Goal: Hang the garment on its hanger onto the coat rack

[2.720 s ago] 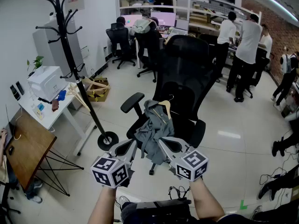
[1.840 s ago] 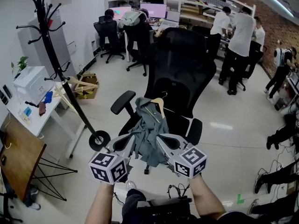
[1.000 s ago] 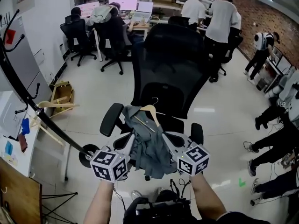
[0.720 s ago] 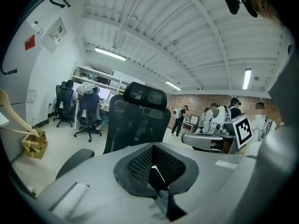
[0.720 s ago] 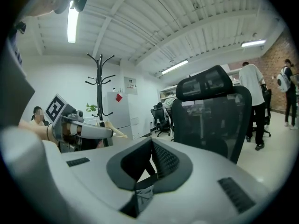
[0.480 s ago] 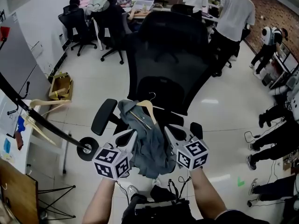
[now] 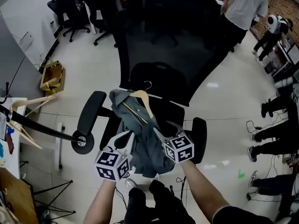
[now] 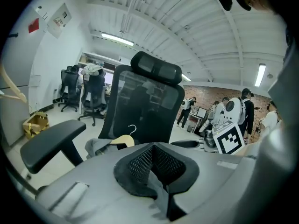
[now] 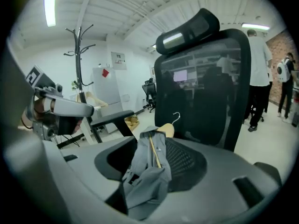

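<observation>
A grey garment (image 7: 140,135) on a wooden hanger (image 7: 139,97) lies draped over the seat of a black office chair (image 7: 168,41). My left gripper (image 7: 125,139) is at its left edge, pads together on a thin fold of the cloth (image 8: 161,190). My right gripper (image 7: 164,132) is at its right edge; its jaws have just been opening and now stand apart, with the garment (image 9: 149,181) slack between them. The hanger (image 9: 166,129) shows its hook beyond. The coat rack (image 7: 42,129) stands off to the left with its base (image 7: 82,142) beside the chair.
The chair's armrests (image 7: 91,111) flank the garment. Spare wooden hangers (image 7: 28,101) and a cardboard box (image 7: 52,76) lie at the left. Other office chairs (image 7: 70,3) stand at the back left, and people (image 7: 245,3) stand at the right. A desk corner (image 7: 14,190) is at the lower left.
Both grippers have sunk with the garment, which now rests on the chair seat. The right gripper's jaws have parted. The head view has tipped downward, leaving only the rack's lower pole and base visible.
</observation>
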Available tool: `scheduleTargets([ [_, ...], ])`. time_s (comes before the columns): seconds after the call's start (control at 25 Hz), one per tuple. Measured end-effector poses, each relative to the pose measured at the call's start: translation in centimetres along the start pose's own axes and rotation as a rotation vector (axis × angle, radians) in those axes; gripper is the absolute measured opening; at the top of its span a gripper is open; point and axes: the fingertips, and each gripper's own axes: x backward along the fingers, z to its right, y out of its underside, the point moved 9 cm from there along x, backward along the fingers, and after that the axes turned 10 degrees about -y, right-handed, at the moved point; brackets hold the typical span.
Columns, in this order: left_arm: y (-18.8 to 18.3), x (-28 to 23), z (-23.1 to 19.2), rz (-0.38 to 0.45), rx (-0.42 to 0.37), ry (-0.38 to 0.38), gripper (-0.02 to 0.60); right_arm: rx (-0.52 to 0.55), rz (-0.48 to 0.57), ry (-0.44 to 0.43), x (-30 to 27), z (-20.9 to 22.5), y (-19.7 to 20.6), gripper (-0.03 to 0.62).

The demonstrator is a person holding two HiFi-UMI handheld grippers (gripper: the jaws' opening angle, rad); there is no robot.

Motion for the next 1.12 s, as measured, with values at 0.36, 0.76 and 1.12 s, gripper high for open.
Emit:
scheduleTargets([
  [0.36, 6.3, -5.1, -2.8, -0.096, 0.020, -0.010, 0.002, -0.050, -0.124, 0.042, -9.5, 5.2, 7.4, 0.258],
  [0.76, 10.0, -7.5, -4.0, -0.144, 0.044, -0.006, 0.002, -0.092, -0.158, 0.064, -15.4, 8.0, 10.7, 0.258],
  [1.12, 10.9, -6.9, -5.4, -0.156, 0.075, -0.016, 0.002, 0.002, -0.199, 0.066, -17.0, 8.0, 11.1, 0.060],
])
